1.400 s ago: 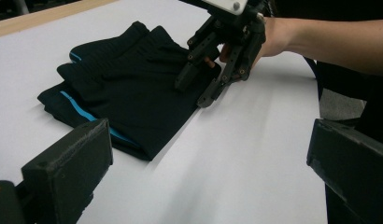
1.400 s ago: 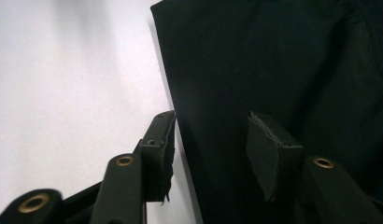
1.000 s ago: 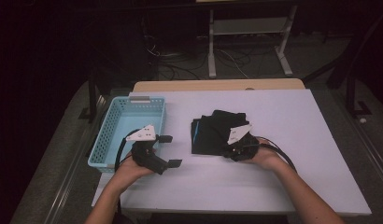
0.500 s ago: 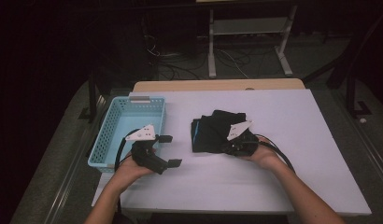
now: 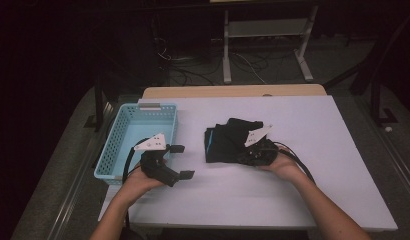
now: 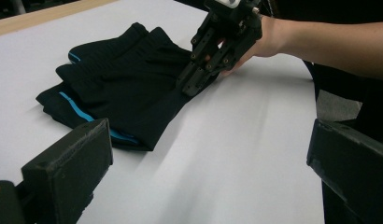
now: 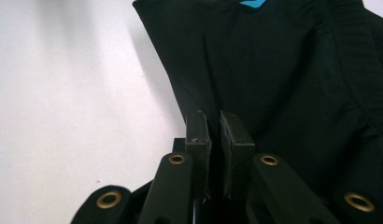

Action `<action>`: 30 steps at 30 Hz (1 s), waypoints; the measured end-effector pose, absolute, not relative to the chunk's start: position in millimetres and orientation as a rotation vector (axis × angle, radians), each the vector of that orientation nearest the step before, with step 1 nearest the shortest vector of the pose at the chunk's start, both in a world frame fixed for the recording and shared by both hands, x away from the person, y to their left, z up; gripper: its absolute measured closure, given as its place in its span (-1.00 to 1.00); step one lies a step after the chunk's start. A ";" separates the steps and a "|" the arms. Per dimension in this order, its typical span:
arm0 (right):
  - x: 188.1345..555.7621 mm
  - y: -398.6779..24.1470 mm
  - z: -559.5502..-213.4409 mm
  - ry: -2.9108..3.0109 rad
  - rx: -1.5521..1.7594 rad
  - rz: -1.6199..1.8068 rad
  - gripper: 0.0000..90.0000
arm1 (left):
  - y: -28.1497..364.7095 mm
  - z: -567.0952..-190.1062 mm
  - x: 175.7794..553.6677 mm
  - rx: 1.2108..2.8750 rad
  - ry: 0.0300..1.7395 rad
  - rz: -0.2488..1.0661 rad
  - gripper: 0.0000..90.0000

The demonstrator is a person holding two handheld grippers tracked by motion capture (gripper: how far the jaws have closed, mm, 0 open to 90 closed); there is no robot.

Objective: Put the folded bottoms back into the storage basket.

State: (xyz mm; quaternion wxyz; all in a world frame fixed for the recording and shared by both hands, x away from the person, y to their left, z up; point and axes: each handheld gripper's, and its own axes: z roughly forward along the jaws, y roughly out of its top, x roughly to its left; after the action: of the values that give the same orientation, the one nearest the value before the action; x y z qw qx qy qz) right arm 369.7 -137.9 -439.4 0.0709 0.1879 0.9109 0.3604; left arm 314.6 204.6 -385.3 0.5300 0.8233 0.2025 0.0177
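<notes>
High view: nearest us, our left gripper hangs with jaws spread wide over bare white table. Farther in, our right gripper has just clamped the near edge of the folded black garment, mid-table, beside the blue basket.

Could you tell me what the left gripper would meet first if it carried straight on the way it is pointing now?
Most likely the black garment. The left gripper stands open and aims across bare white table at its near folded edge, with the right gripper farther along. Depth is hard to judge.
</notes>
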 end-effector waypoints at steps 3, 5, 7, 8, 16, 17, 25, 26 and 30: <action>367.4 -137.8 -437.4 2.744 0.569 1.091 0.83 | 204.3 -385.3 314.4 1.967 0.483 0.044 -1.00; 365.6 -137.1 -436.2 2.743 0.567 1.096 0.83 | 204.0 -385.3 314.2 1.968 0.484 0.045 -1.00; 364.2 -136.7 -435.2 2.747 0.567 1.097 0.83 | 203.9 -385.3 314.2 1.969 0.485 0.046 -1.00; 363.3 -136.6 -434.9 2.746 0.572 1.099 0.83 | 203.9 -385.3 314.1 1.969 0.486 0.047 -1.00; 354.4 -136.5 -431.2 2.763 0.582 1.122 0.83 | 204.0 -385.3 314.1 1.969 0.484 0.048 -1.00; 353.5 -136.6 -430.4 2.768 0.583 1.117 0.83 | 204.1 -385.3 314.2 1.968 0.483 0.047 -1.00; 348.1 -139.1 -423.0 2.770 0.601 1.158 0.83 | 204.2 -385.3 314.3 1.968 0.483 0.045 -1.00; 346.4 -140.8 -421.8 2.774 0.607 1.167 0.83 | 204.3 -385.3 314.3 1.967 0.482 0.044 -1.00; 342.0 -142.1 -420.5 2.779 0.615 1.172 0.83 | 204.9 -385.2 314.7 1.962 0.483 0.041 -1.00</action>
State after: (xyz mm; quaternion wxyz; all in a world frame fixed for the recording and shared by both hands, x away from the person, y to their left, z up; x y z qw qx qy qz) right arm 342.0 -142.1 -420.5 0.0317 0.1996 0.9024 0.3806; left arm 314.7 204.9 -385.2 0.5314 0.8224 0.2025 0.0170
